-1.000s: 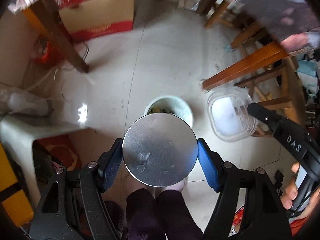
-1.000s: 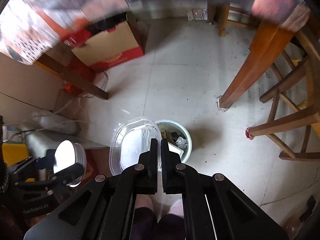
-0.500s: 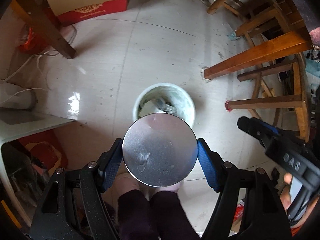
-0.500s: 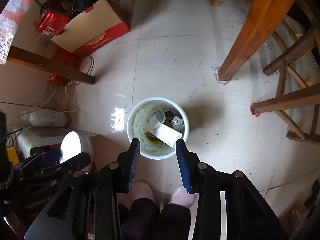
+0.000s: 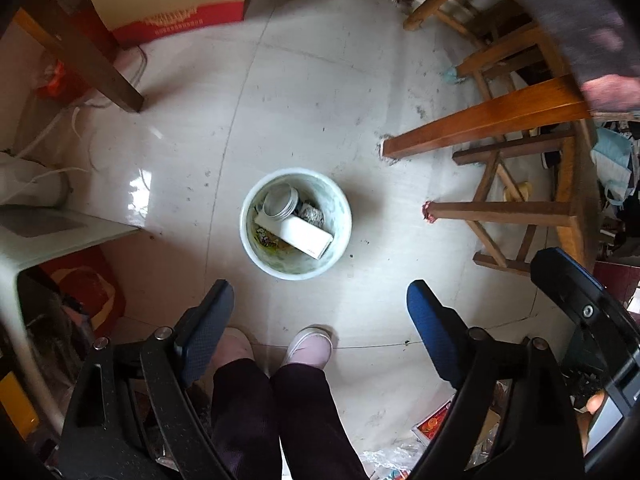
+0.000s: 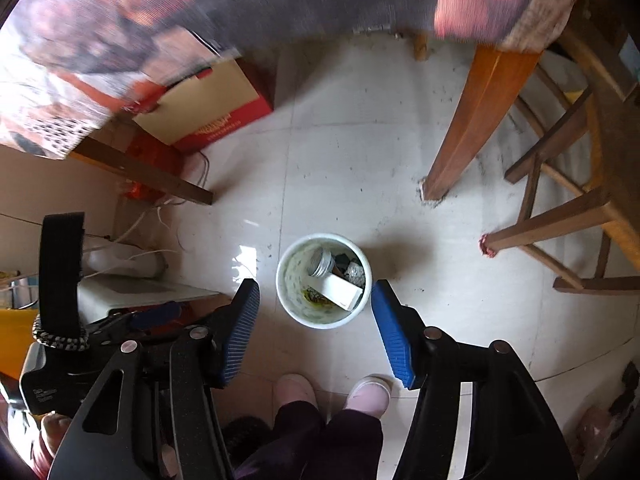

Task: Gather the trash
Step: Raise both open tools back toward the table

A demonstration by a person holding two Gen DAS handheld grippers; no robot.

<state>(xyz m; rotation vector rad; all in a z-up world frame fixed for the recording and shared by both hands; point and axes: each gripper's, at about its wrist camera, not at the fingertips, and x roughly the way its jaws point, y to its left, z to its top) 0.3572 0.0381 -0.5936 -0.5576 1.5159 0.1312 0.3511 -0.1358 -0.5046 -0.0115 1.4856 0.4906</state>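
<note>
A white round trash bin stands on the tiled floor below both grippers; it also shows in the right wrist view. Inside lie a silver metal tin, a white flat box and crumpled foil. The tin and box show in the right wrist view too. My left gripper is open and empty above the bin's near side. My right gripper is open and empty, straddling the bin from above.
Wooden table leg and chair legs stand right of the bin. A red and tan carton lies at the back left. A white stool and cables are at left. The person's feet are just behind the bin.
My left gripper opened and the silver tin dropped into the bin. My right gripper earlier let go of the clear plastic lid and has opened wider.
</note>
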